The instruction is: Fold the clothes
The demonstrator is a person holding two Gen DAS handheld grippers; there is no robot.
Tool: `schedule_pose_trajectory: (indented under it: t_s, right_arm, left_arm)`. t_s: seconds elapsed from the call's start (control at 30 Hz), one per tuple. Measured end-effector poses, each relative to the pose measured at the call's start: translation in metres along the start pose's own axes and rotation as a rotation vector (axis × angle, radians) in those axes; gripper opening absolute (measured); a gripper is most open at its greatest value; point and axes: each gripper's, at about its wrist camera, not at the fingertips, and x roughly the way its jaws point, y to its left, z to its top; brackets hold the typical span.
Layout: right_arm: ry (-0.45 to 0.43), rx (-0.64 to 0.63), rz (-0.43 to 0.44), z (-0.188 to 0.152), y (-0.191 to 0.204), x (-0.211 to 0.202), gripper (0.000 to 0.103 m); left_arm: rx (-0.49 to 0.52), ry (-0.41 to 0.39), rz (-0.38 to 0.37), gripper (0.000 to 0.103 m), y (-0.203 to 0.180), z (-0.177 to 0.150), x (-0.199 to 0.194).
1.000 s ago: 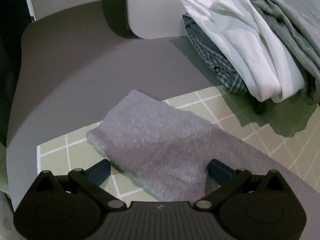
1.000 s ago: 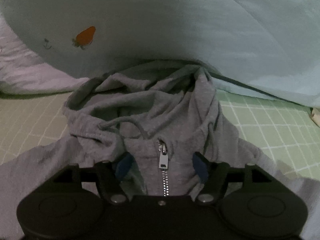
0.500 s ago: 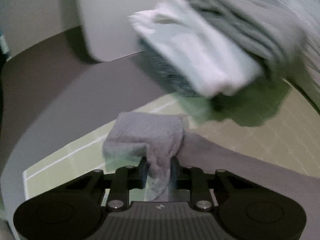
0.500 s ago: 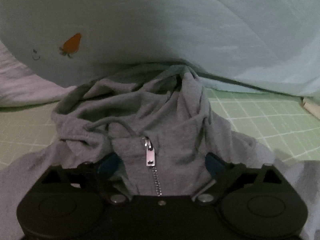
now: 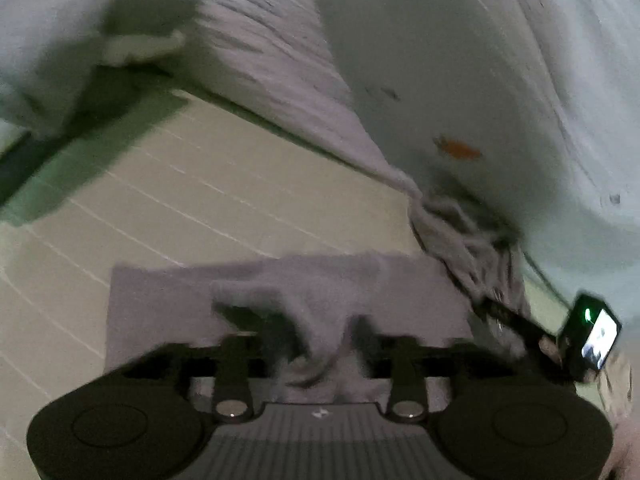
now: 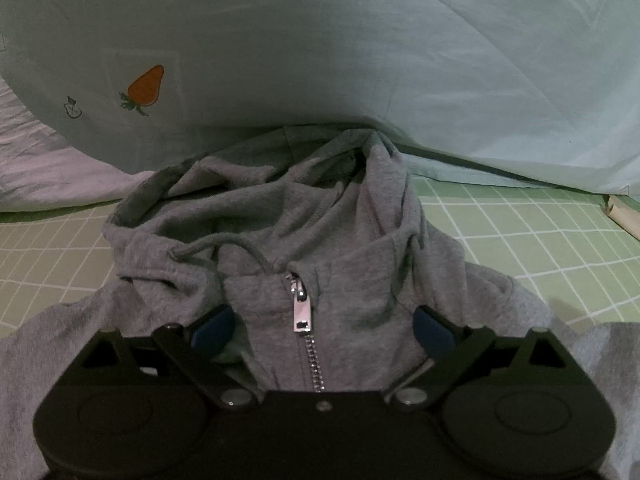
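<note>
Left wrist view: grey hoodie sleeve [image 5: 304, 320] folded in over the body, soft fleece on a green checked sheet [image 5: 192, 200].
Left gripper [image 5: 320, 344] has jaws opening, a limp fold of sleeve between them; blur hides whether the pads press it. At centre the hoodie [image 6: 320, 240] lies zipped, hood crumpled against a pale pillow [image 6: 360, 60]. It looks light, floppy and non-slip, best pinched at seams or shoulders. Right gripper [image 6: 324, 328] is spread wide astride the collar, gripping nothing.
</note>
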Motion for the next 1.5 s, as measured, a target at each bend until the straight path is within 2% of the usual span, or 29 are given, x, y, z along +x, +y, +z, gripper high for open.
schedule_pose_trajectory:
  t_s: [0.03, 0.13, 0.23, 0.33, 0.37, 0.47, 0.57, 0.67, 0.8, 0.93, 1.2, 1.23, 1.4, 1.43, 1.47, 1.5]
  right_arm:
    - [0.0, 0.001, 0.0, 0.0, 0.0, 0.0, 0.098]
    - [0.0, 0.003, 0.005, 0.0, -0.001, -0.001, 0.098]
    - [0.009, 0.0, 0.012, 0.0, -0.002, -0.002, 0.098]
    - [0.058, -0.008, 0.015, 0.005, -0.001, -0.008, 0.098]
    - [0.083, 0.001, 0.007, 0.006, 0.0, -0.014, 0.101]
    - [0.11, 0.042, 0.026, 0.005, 0.006, -0.042, 0.102]
    - [0.087, 0.032, 0.065, -0.007, 0.031, -0.08, 0.102]
    - [0.088, -0.016, 0.128, -0.022, 0.063, -0.111, 0.103]
    - [0.095, -0.15, 0.227, -0.043, 0.113, -0.139, 0.103]
    - [0.102, -0.275, 0.272, -0.06, 0.152, -0.15, 0.103]
    - [0.103, -0.498, 0.277, -0.079, 0.196, -0.15, 0.102]
    - [0.105, -0.514, 0.271, -0.08, 0.198, -0.149, 0.099]
    - [0.105, -0.521, 0.273, -0.079, 0.196, -0.149, 0.07]
    - [0.106, -0.515, 0.286, -0.077, 0.195, -0.149, 0.056]
    - [0.106, -0.507, 0.306, -0.075, 0.193, -0.149, 0.045]
    - [0.099, -0.499, 0.32, -0.072, 0.191, -0.15, 0.04]
  left_arm:
    - [0.002, 0.013, 0.024, 0.087, -0.002, -0.002, 0.002]
    - [-0.016, 0.036, 0.093, 0.089, 0.008, -0.005, -0.003]
    - [-0.032, 0.052, 0.202, 0.096, 0.025, -0.009, -0.014]
    - [-0.04, 0.086, 0.331, 0.097, 0.042, -0.015, -0.023]
    - [-0.049, 0.102, 0.367, 0.097, 0.049, -0.018, -0.026]
    - [-0.113, 0.166, 0.435, 0.097, 0.069, -0.029, -0.031]
    - [-0.167, 0.221, 0.452, 0.097, 0.082, -0.036, -0.033]
    - [-0.186, 0.244, 0.444, 0.097, 0.086, -0.046, -0.038]
    - [-0.17, 0.263, 0.436, 0.097, 0.09, -0.061, -0.047]
    - [-0.154, 0.266, 0.426, 0.097, 0.094, -0.065, -0.049]
    - [-0.13, 0.281, 0.417, 0.103, 0.092, -0.065, -0.041]
    - [-0.12, 0.283, 0.423, 0.103, 0.091, -0.065, -0.04]
    - [-0.064, 0.294, 0.457, 0.103, 0.085, -0.066, -0.033]
    - [-0.057, 0.291, 0.459, 0.103, 0.085, -0.066, -0.033]
    - [-0.059, 0.29, 0.458, 0.103, 0.086, -0.066, -0.033]
    - [-0.063, 0.29, 0.457, 0.103, 0.086, -0.066, -0.033]
